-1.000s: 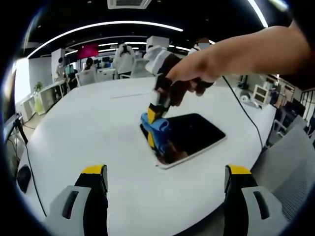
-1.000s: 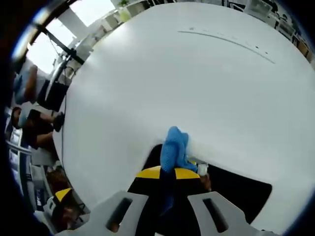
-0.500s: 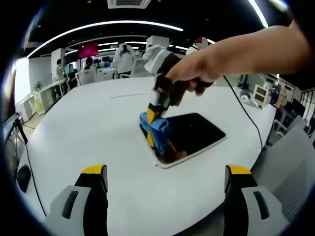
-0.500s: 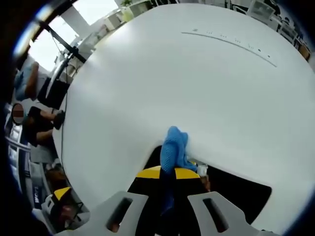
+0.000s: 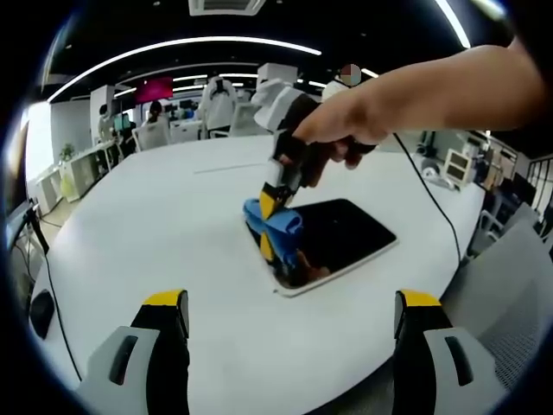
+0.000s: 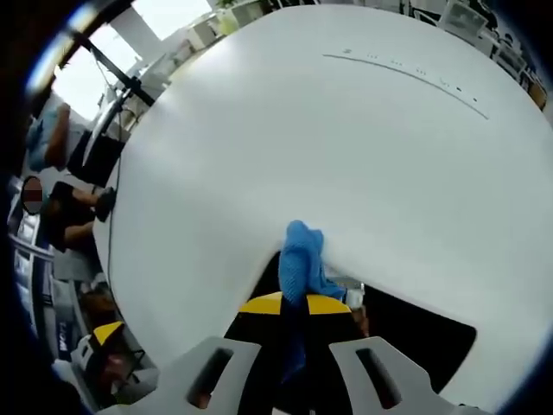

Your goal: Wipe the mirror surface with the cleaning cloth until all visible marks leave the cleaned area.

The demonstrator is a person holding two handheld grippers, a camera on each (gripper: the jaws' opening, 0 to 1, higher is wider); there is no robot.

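Mirror: the mirror (image 5: 333, 238) lies flat on the white table (image 5: 155, 225), centre-right of the left gripper view; in the right gripper view it is the dark panel (image 6: 415, 333) at lower right.
Cloth: the blue cloth (image 5: 275, 223) sits on the mirror's near-left corner, bunched; in the right gripper view (image 6: 300, 264) it sticks up just above the jaw tips, over the mirror's edge.
Right gripper: the right gripper (image 6: 294, 303) is clenched on the cloth, jaw tips together; a hand (image 5: 346, 121) holds it from the upper right.
Left gripper: the left gripper (image 5: 292, 304) hovers with jaws wide apart, grasping nothing, well short of the mirror.
Marks: too small to tell which remain.
Step, done well: likely wiping along the left edge; press the cloth flat, overlap strokes, stay inside the frame so the mirror does not slide.
Around: cable (image 5: 432, 199) trailing across the table right of the mirror; people and desks far off at upper left.
In the way: nothing on the mirror but the cloth.
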